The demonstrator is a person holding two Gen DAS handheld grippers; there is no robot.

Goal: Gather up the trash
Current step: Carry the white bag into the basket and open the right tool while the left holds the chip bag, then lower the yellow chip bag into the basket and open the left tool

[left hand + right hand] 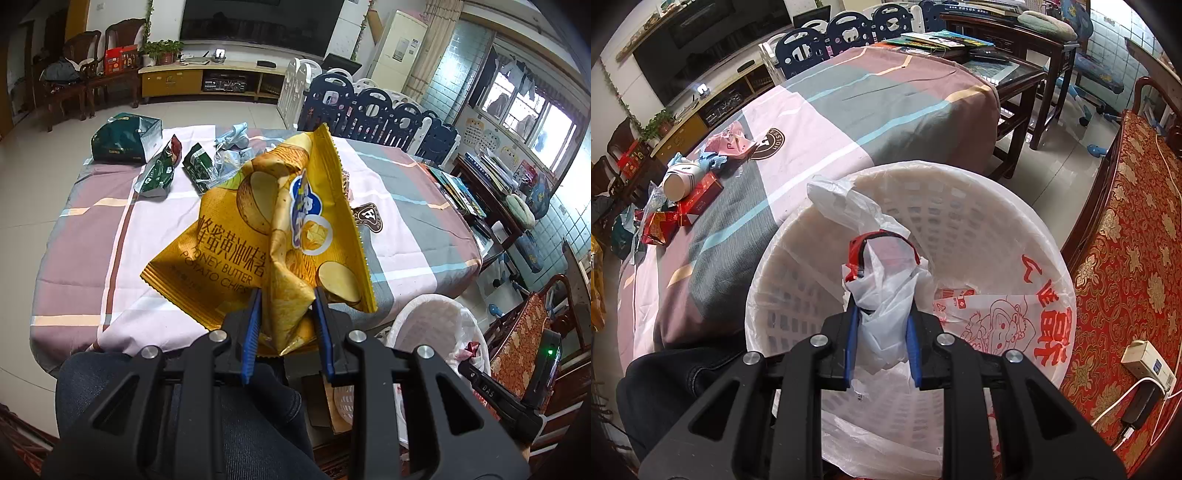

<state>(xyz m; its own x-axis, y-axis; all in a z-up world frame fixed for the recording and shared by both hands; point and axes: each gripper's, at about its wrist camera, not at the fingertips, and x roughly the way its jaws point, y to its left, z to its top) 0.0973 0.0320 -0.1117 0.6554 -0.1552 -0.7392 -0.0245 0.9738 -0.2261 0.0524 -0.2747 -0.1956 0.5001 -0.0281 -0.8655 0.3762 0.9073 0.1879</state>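
Left tongs (286, 299): black frame with ribbed blue pads, nearly closed, pinching the crumpled bottom of a chip bag (273, 229).
Chip bag: glossy yellow foil, creased and buckled, zigzag-crimped edges, printed with pale potato slices and the words "Honey Butter Potato Chips"; it stands up from the tongs above the near edge of the surface (92, 221).
Right tongs (882, 314): same black-and-blue build, nearly closed, gripping a gathered fold of thin white plastic bag (882, 295) with a red handle loop at its top.
Bin (960, 206): round white plastic basket with lattice walls, lined with filmy translucent plastic printed in red characters and a cartoon figure; it sits at about 4 o'clock from the surface, just beside its edge.
Surface: covered by a soft cloth in blocks of mauve, grey and pale pink with thin blue and cream stripes.
Remaining litter: crinkled green foil packets (157, 173) at 10 o'clock from the chip bag; a red carton (701, 197) and shiny red wrapper (659, 229) at 9 o'clock from the bin.
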